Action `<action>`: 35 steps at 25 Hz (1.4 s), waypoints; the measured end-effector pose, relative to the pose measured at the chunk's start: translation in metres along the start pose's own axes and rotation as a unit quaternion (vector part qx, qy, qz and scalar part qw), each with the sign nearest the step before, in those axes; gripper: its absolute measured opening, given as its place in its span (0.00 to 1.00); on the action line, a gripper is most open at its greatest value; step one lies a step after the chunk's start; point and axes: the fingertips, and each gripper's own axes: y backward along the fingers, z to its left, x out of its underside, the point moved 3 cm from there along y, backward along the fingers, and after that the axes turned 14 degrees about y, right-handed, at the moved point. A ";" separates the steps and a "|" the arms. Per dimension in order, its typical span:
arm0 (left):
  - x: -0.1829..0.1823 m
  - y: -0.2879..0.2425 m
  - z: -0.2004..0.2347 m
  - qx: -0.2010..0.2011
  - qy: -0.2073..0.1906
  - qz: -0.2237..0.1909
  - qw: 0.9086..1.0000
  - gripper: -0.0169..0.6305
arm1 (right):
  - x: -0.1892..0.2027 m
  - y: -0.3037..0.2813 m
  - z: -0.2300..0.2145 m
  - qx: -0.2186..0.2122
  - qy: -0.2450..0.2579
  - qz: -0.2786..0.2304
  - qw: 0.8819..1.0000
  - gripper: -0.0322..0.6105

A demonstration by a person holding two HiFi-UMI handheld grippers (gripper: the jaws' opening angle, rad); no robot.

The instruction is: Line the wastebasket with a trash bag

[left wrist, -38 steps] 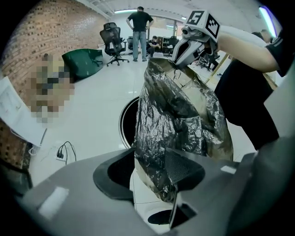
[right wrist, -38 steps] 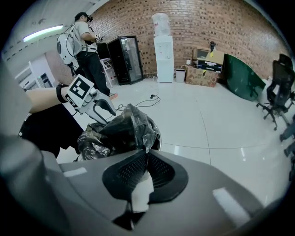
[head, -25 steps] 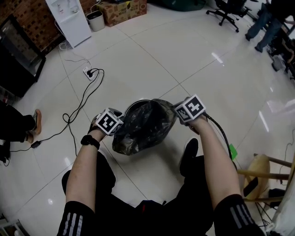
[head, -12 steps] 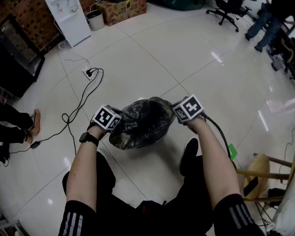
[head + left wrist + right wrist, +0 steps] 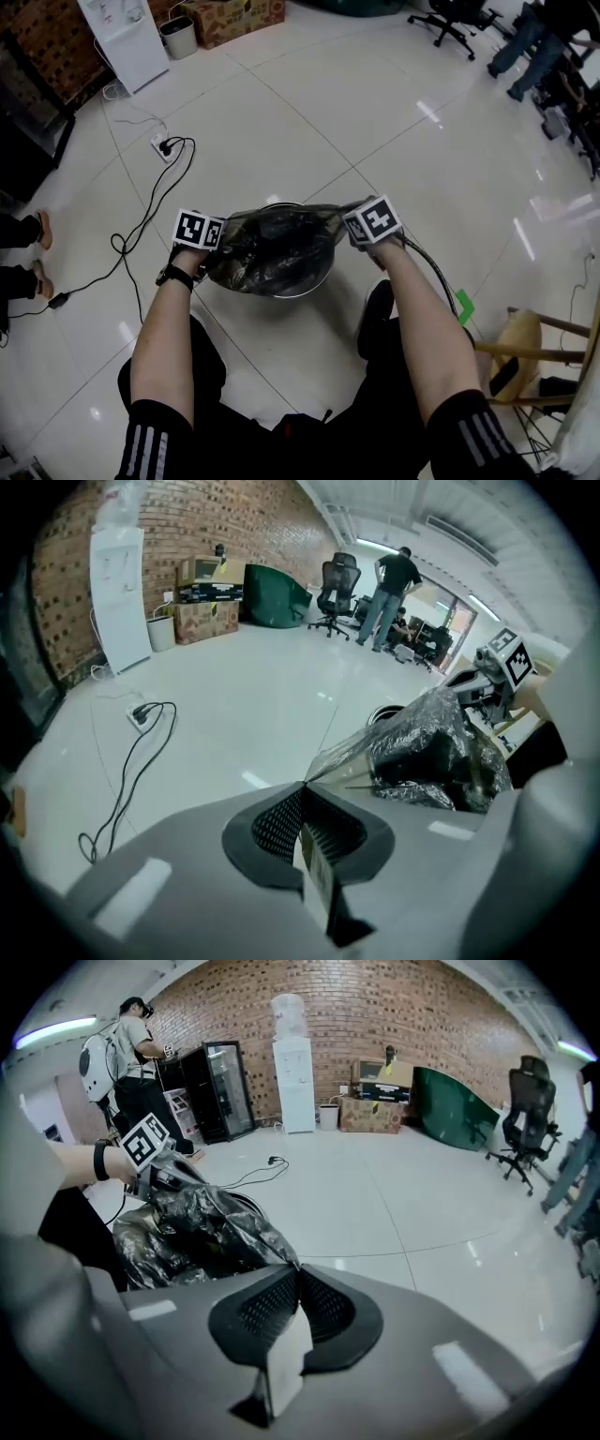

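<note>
Your two grippers have drawn wider apart over the last second, and the trash bag (image 5: 272, 248), which hung bunched in front of the wastebasket (image 5: 298, 293), now lies stretched across its mouth.

Far to your left in the head view, a black cable (image 5: 150, 211) loops over the white tiled floor (image 5: 309, 112) from a power strip (image 5: 159, 146), with a white water dispenser (image 5: 120, 37) standing beyond it against the brick wall.

Your left gripper (image 5: 221, 240) sits at the basket's left side. In the left gripper view its jaws are pressed together on a thin, taut fold of the bag's edge (image 5: 302, 787), and the film runs from that pinch out to the crumpled black mass of the bag (image 5: 433, 747).

Between your hands the bag covers most of the basket's opening. Only a curved strip of the shiny rim shows on the side nearest you, and a short bit of rim also shows at the far side.

Your right gripper (image 5: 345, 219) is at the basket's right side, level with the left one. In the right gripper view its jaws are closed together on the bag's edge (image 5: 294, 1271), and the bag (image 5: 192, 1227) spreads away from them toward your other hand.

Further right, a wooden stool (image 5: 525, 345) stands near your right leg.
</note>
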 end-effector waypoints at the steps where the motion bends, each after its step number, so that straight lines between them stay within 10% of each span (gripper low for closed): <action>1: 0.001 -0.003 0.003 0.002 0.006 -0.001 1.000 0.03 | 0.003 -0.006 -0.003 0.006 -0.002 -0.003 1.000 0.07; 8: -0.021 -0.013 0.012 0.023 0.041 -0.048 0.998 0.03 | 0.011 -0.043 -0.027 0.042 -0.034 -0.035 0.998 0.07; 21: 0.035 -0.054 0.018 0.025 0.014 0.087 0.996 0.03 | 0.055 -0.087 0.006 -0.039 -0.001 0.042 0.998 0.07; 35: 0.052 -0.012 0.039 -0.026 0.003 0.075 0.997 0.20 | 0.091 -0.062 0.005 -0.035 -0.076 0.034 0.996 0.21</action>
